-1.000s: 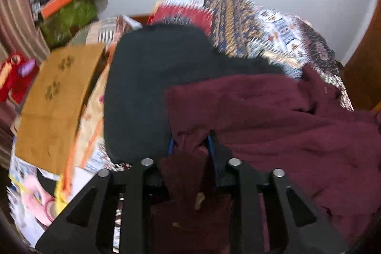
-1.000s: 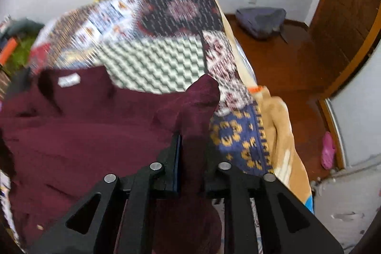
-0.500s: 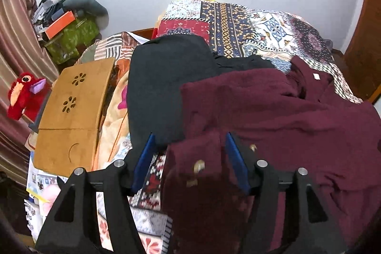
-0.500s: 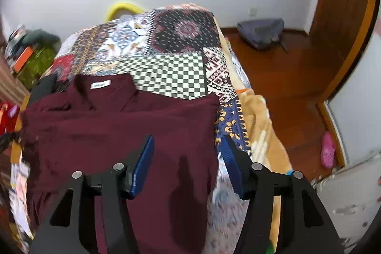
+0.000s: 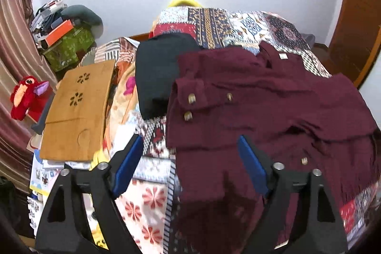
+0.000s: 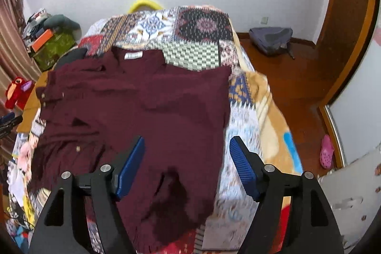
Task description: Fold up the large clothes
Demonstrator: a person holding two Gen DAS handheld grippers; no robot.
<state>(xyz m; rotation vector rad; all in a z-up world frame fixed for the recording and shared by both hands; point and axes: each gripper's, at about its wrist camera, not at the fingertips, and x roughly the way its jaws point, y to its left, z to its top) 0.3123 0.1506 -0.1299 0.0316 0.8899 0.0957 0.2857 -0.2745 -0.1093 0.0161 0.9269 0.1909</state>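
Both jaws opening, nothing gripped: left gripper (image 5: 190, 158) and right gripper (image 6: 187, 156) hover over maroon shirt (image 6: 142, 99), spread flat on bed (image 6: 243, 111), collar at 12 o'clock, ready for folding.

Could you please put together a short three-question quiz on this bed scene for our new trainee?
1. True or false: the maroon shirt hangs off the bed, clear of the quilt.
2. What lies just left of the shirt in the left wrist view? A) black garment B) grey backpack C) pink sandal
3. Fill in: the shirt's neck label sits at its ___ end, away from the grippers.

Key: 1 false, it lies spread on the quilt. 2 A, the black garment. 3 far.
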